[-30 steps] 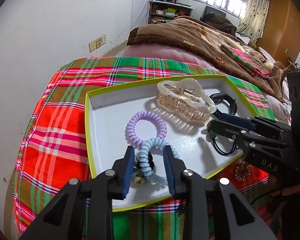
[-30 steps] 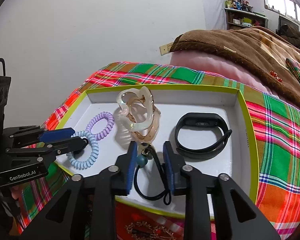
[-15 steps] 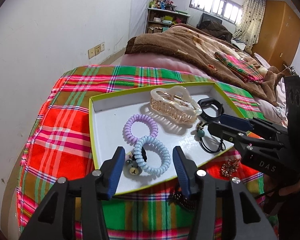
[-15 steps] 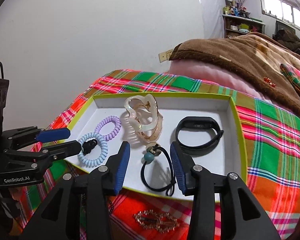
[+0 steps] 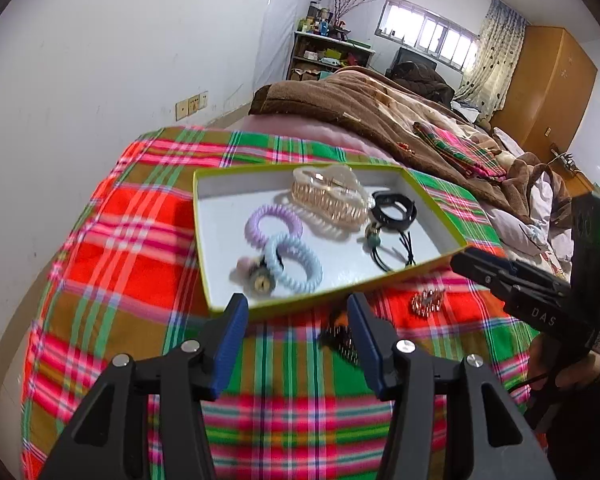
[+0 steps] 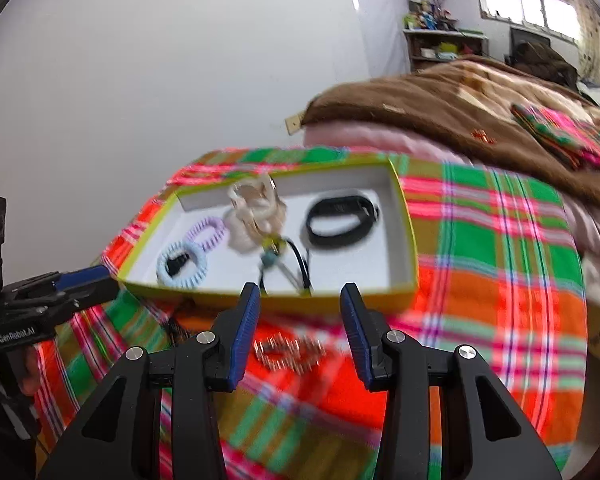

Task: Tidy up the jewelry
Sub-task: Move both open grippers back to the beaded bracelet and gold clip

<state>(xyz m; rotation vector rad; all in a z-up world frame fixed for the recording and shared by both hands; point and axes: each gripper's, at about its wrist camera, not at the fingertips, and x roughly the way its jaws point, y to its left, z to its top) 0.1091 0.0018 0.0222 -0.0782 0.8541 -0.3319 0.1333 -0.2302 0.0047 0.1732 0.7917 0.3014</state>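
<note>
Plaid blanket [image 5: 132,240] covers the near end of the bed, and on it sits the green-rimmed tray [image 5: 204,248], already holding most of the collection: a pale claw clip [image 5: 328,196], a black band [image 5: 394,210], a purple coil tie [image 5: 274,226], a blue coil tie [image 5: 296,266] and a black elastic with a teal bead [image 5: 392,250].

You hold both tools short of the tray's near rim. Your left gripper [image 5: 296,340] stands released, its blue pads wide apart and gripping nothing; your right gripper [image 6: 300,332] is likewise spread and empty.

Two pieces lie outside the tray on the cloth. A gold rhinestone clip [image 6: 290,352] rests just ahead of your right tool, roughly between its pads. A dark toothed clip [image 5: 340,340] lies just beside the right pad of your left tool, near the tray's front wall.

The step in hand looks like fetching these last two. To do it well, centre each clip between the pads before you close, come down low so the pads catch the clip rather than a fold of blanket, and lift clear of the rim before you carry it over the pieces already laid inside.
</note>
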